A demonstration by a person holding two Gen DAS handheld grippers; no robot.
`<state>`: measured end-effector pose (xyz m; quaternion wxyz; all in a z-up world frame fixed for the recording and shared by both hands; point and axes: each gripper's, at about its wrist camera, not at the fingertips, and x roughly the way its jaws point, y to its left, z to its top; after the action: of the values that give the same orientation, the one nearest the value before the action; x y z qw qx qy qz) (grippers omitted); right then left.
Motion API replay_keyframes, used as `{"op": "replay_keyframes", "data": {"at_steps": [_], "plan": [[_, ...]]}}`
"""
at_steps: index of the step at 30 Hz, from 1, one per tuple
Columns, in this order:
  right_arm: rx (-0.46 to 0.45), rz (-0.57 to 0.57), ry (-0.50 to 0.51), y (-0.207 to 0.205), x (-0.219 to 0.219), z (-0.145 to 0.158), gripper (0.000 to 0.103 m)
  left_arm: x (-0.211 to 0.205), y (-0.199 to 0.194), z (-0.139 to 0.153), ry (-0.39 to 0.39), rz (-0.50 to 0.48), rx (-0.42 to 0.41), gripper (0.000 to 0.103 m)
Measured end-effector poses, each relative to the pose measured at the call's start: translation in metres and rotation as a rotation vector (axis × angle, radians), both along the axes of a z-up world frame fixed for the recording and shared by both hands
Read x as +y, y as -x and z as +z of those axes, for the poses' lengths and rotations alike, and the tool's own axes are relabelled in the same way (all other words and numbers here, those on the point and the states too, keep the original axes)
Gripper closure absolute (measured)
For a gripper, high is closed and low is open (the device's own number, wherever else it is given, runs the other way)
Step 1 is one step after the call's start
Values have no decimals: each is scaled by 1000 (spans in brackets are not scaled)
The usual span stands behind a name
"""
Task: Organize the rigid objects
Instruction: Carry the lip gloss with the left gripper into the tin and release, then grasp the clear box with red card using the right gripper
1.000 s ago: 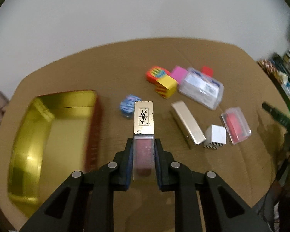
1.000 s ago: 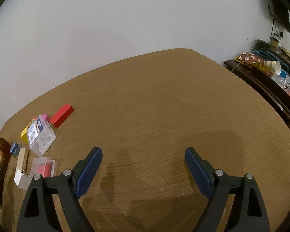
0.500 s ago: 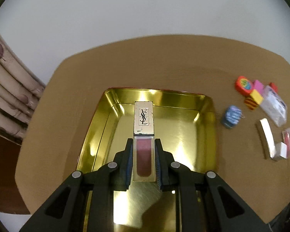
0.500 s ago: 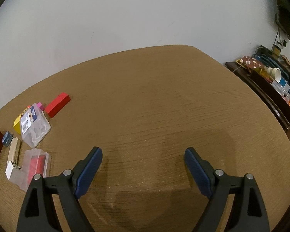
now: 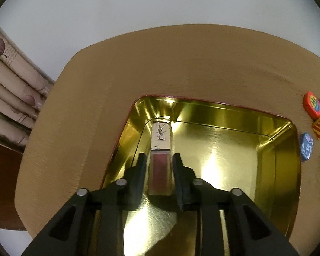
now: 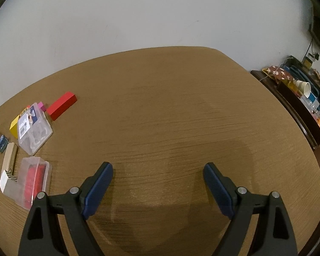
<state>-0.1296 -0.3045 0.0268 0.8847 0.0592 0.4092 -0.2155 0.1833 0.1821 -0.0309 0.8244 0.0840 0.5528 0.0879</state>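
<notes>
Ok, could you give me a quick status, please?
Left gripper opening, lipstick between jaws, in gold tin. Right gripper open, empty. Nothing in the way.

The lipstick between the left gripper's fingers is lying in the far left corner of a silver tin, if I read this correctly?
Not quite: the tin is gold inside, not silver. The left wrist view shows the lipstick in its far left corner, between the fingers of the left gripper, whose jaws are opening.

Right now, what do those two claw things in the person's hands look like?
Both are two-finger tools of matte black plastic, with triangular cut-outs in the arms and round silver pivot pins. The left gripper has dark fingers lined with dark, nearly black pads. The right gripper has long, ribbed blue pads on its fingers. No cables, lettering, sleeves or hands show in either view.
</notes>
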Motion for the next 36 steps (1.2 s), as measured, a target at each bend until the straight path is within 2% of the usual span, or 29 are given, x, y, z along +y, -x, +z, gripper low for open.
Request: {"op": "replay_keyframes", "data": {"at_steps": [3,5,8,10,11,15,19,23,29,36], "plan": [[-14,22,-13,3,-2,3,13,3,7,14,-19,-13,-23,51],[-26,44,-31,5,-2,5,13,-2,20,32,-3,-23,-68,49],[-55,125,-78,14,9,14,13,-13,51,63,-29,-26,-160,45],[-71,177,-138,21,21,23,13,-23,75,79,-18,-19,-199,31],[-69,200,-159,24,31,28,13,-29,94,88,-13,-5,-231,30],[-22,274,-148,21,73,38,13,-49,149,103,76,11,-276,25],[20,313,-126,15,106,31,13,-71,194,101,171,22,-272,25],[65,323,-81,12,119,27,13,-82,220,91,184,17,-250,25],[118,296,-28,-5,127,13,13,-77,231,62,271,5,-173,25],[153,290,-24,-23,132,3,13,-80,234,46,274,-10,-140,25]]}}
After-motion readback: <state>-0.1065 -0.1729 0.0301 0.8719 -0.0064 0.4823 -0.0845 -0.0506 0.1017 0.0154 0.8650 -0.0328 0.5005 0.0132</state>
